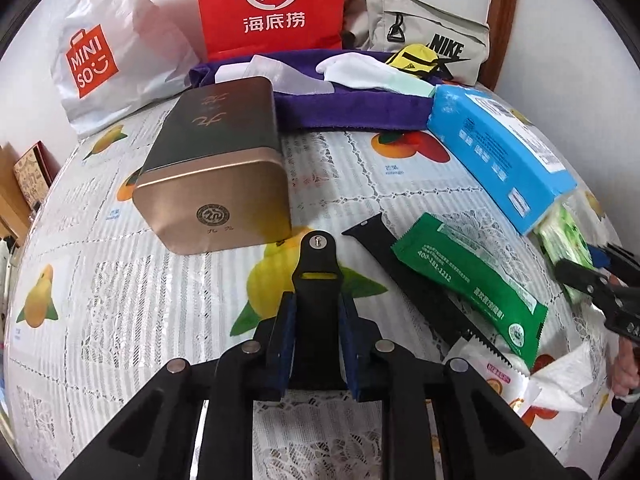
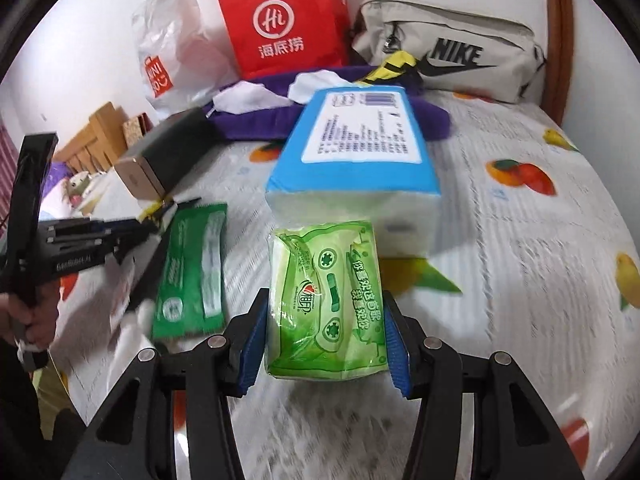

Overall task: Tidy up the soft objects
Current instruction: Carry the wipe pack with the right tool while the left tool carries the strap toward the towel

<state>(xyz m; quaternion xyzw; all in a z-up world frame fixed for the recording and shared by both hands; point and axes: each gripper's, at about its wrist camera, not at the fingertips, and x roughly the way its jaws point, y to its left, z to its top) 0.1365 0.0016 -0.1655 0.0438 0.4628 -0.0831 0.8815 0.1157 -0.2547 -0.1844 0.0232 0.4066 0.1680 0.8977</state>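
1. Two grippers are each clamped on something above the fruit-print cloth covering the bench.
2. At the left gripper, the blue pads press both sides of a black watch strap piece, whose pin end points forward toward the gold tin.
3. At the right gripper, the blue pads squeeze a light green tissue pack held lengthwise between them (its far end is just short of the blue tissue pack).
4. The blue tissue pack lies in the middle of the bench, label side up; in the left wrist view it sits at the right, partly over the purple cloth.
5. A dark green wipe packet lies over a second black strap piece, between the gold tin and the blue pack.
6. The purple cloth lies spread at the back with white fabric pieces and a yellow item on top.
7. Behind it stand a white Miniso bag, a red paper bag and a grey Nike bag.
8. Crumpled white wrappers lie near the bench edge at the right in the left wrist view.
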